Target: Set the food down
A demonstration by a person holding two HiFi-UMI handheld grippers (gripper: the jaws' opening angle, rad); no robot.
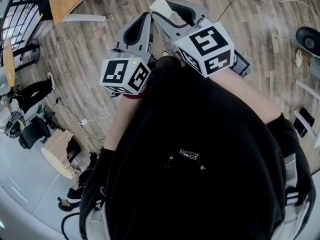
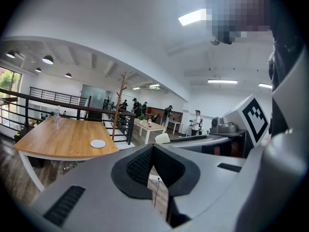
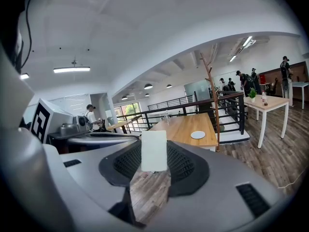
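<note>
The person's black shirt [image 1: 200, 149] filled most of the head view and hid both hands, leaving only the marker cubes and jaws showing against the wooden plank floor [image 1: 260, 24]. What kind of food the pale, flat rectangular piece of food [image 3: 154, 150] was could not be made out. The right gripper [image 3: 154, 164] pinched it upright between its jaw tips, the jaws standing fairly wide around it, in the air over the floor. The left gripper [image 2: 152, 148], just beside it, had its jaw tips pressed together on nothing.
</note>
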